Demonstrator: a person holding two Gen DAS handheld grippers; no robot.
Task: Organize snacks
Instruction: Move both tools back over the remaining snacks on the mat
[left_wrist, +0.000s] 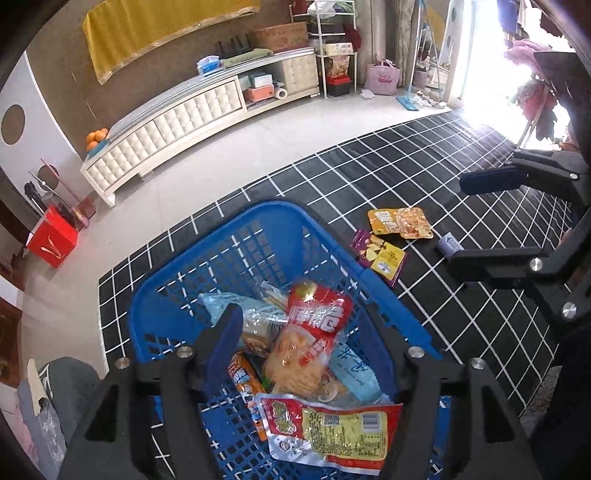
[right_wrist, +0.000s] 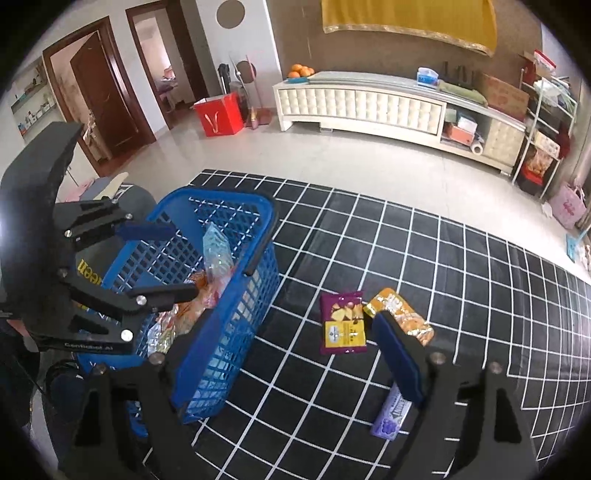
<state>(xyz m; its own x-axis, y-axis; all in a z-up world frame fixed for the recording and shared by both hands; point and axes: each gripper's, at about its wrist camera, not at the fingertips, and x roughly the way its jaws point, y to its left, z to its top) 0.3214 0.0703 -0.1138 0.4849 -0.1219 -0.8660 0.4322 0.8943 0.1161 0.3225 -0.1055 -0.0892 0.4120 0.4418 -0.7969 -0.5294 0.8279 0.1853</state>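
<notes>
While the blue basket (right_wrist: 221, 291) sits at the near-left edge of the black grid mat (right_wrist: 461, 280), open mat stretches ahead and to the right of the right gripper (right_wrist: 295, 354), and bare tile floor (right_wrist: 332, 155) runs beyond it to the long white cabinet (right_wrist: 369, 103). The left gripper (left_wrist: 306, 332) hangs over the basket with its jaws spread wide and empty, several snack packets piled just below them; a red and yellow packet (left_wrist: 332, 428) lies nearest. The right gripper is also wide open, holding nothing, with the basket's side wall just beside its left finger. Three snacks lie loose on the mat: a purple chip bag (right_wrist: 343, 321) just ahead between the fingers, an orange packet (right_wrist: 399, 310) touching its right side, and a small lilac pack (right_wrist: 391, 421) close under the right finger.
</notes>
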